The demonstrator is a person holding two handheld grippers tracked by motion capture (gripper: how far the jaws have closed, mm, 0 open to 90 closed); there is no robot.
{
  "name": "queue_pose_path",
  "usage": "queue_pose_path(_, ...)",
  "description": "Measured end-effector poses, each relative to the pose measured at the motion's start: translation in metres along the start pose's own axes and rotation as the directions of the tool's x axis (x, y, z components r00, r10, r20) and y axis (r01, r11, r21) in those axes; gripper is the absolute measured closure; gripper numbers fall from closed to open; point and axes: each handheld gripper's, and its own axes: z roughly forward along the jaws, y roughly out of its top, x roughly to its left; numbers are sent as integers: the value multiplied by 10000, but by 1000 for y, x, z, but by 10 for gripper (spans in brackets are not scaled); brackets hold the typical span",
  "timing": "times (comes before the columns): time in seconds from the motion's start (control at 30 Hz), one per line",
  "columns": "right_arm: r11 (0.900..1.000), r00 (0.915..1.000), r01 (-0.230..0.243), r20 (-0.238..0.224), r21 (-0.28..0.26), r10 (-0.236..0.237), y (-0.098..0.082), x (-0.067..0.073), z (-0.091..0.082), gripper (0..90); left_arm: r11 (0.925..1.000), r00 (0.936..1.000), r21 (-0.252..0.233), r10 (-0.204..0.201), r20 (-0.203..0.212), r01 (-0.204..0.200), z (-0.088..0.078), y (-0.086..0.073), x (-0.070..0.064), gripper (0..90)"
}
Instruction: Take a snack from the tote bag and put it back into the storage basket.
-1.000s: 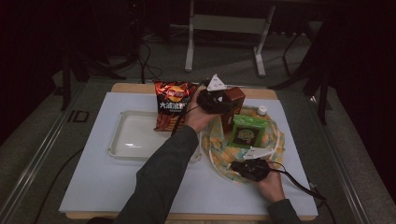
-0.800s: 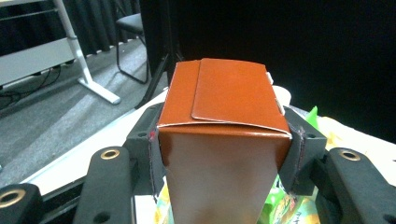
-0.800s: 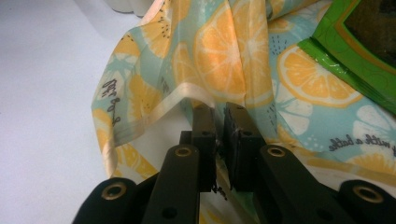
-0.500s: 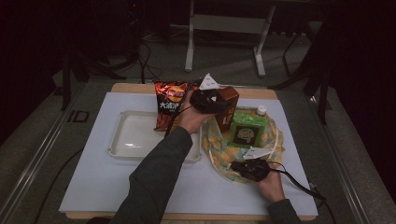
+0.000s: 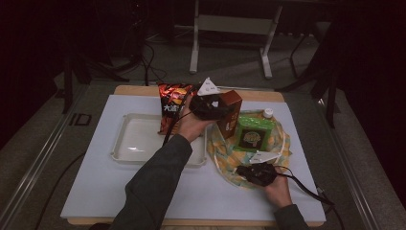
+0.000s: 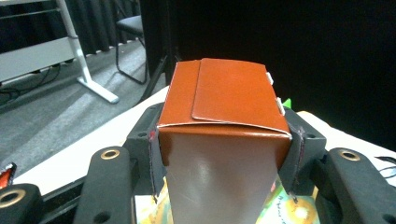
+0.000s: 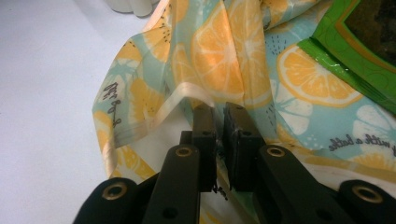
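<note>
Unpacking of a fabric bag, shown partway through. The left gripper (image 5: 218,106) holds an upright brown carton (image 5: 230,113), the jaws pressed against its two opposite sides just below the top; the left gripper view shows the carton (image 6: 229,140) as a glossy, rectangular paperboard box with a folded, overlapping flap top and sharp creased edges. The carton stands at the far left edge of the lemon-print bag (image 5: 249,153), between the bag and the chip bag (image 5: 172,103), and appears to be on its way out of the bag. The right gripper (image 5: 256,172), at the near edge of the bag, has its jaws drawn nearly together on the bag's pale ribbon-like handle strap (image 7: 187,98) and the thin cloth beside it, judged to be pinning the bag in place. The bag (image 7: 243,60) is soft, crumpled woven cloth printed with orange citrus slices on pale blue-green. Left to be done, by judgement: the green packet (image 5: 253,134), a flat, shiny foil-like pouch, lies on the bag, with a small white-capped bottle (image 5: 268,113) just beyond it. The white tray (image 5: 125,143), a shallow rounded-corner plastic dish to the left, stands empty, and the red crinkled chip bag rests at its far right corner on the white table mat (image 5: 95,191).
</note>
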Motion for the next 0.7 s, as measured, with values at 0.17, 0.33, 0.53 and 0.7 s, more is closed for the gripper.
queue_pose_path(0.17, 10000, 10000, -11, 1, -10, 11, 0, 0, 0, 836, 10000, 10000, 49, -21, 96, 21, -4, -2, -4, 425)
queue_pose_path(0.33, 10000, 10000, -20, 8, -17, 20, 0, 0, 0, 837, 9994, 9993, 160, 292, 218, -296, -5, -1, -14, 425)
queue_pose_path(0.53, 10000, 10000, -33, -12, -8, 33, 0, 0, 0, 837, 9990, 9985, 139, 416, 352, -421, -8, 2, -23, 425)
queue_pose_path(0.7, 10000, 10000, -38, -13, -12, 38, 0, 0, 0, 837, 9989, 9976, 60, 455, 520, -459, -12, 4, -28, 425)
